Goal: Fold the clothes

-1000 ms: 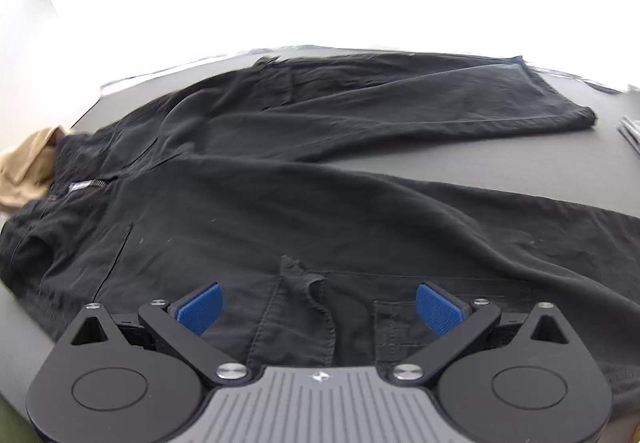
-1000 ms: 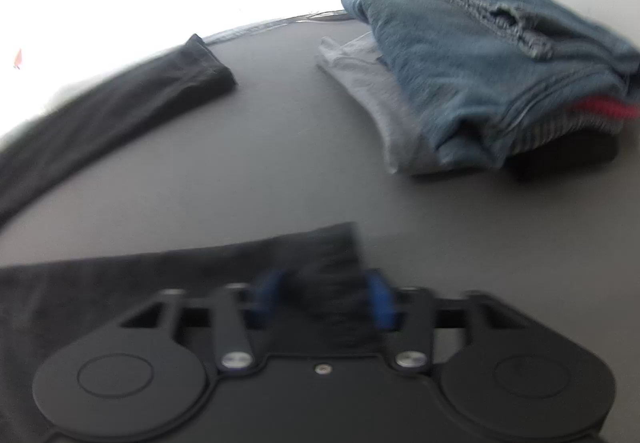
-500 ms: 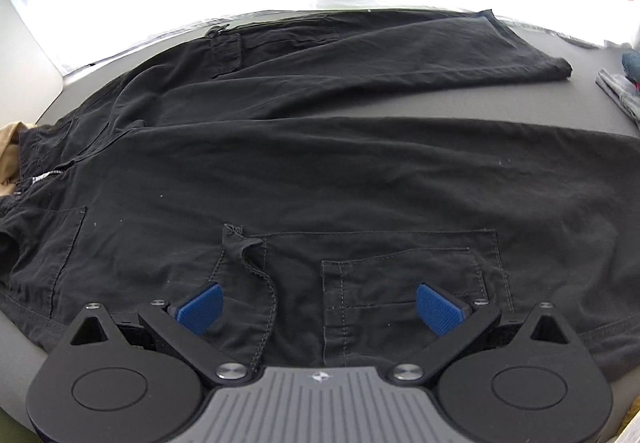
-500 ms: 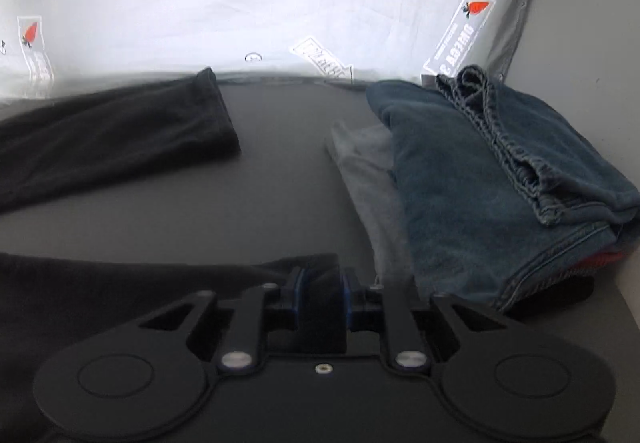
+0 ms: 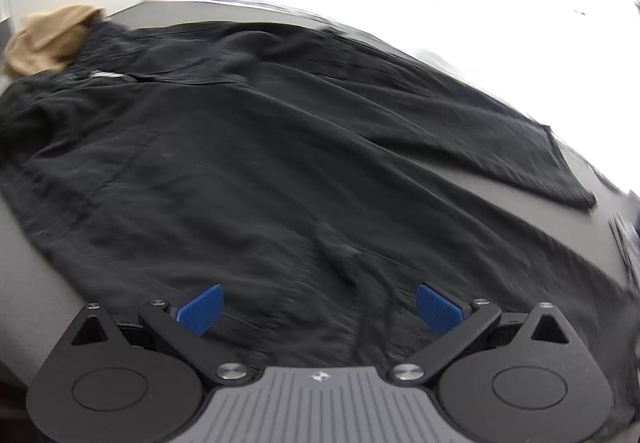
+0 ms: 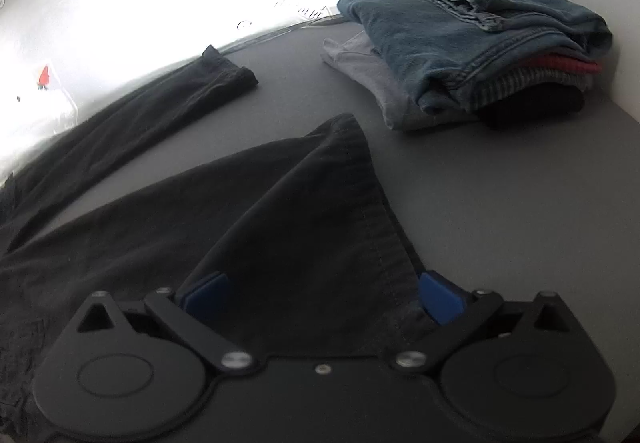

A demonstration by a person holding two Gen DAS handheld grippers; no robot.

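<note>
My right gripper [image 6: 322, 297] is opening, jaws spread wide, with the hem of the black trousers [image 6: 280, 211] lying loose between the pads. My left gripper [image 5: 318, 309] is hanging open above the trousers' upper part, gripping nothing. The folded pile [image 6: 472, 43] is sitting ahead-right of my right gripper.

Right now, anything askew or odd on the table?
Yes: the near leg's hem of the black trousers is bunched into a raised peak instead of lying flat. It sits between the right tongs, whose jaws are opening. The far leg lies flat, and the folded pile looks tidy.
</note>
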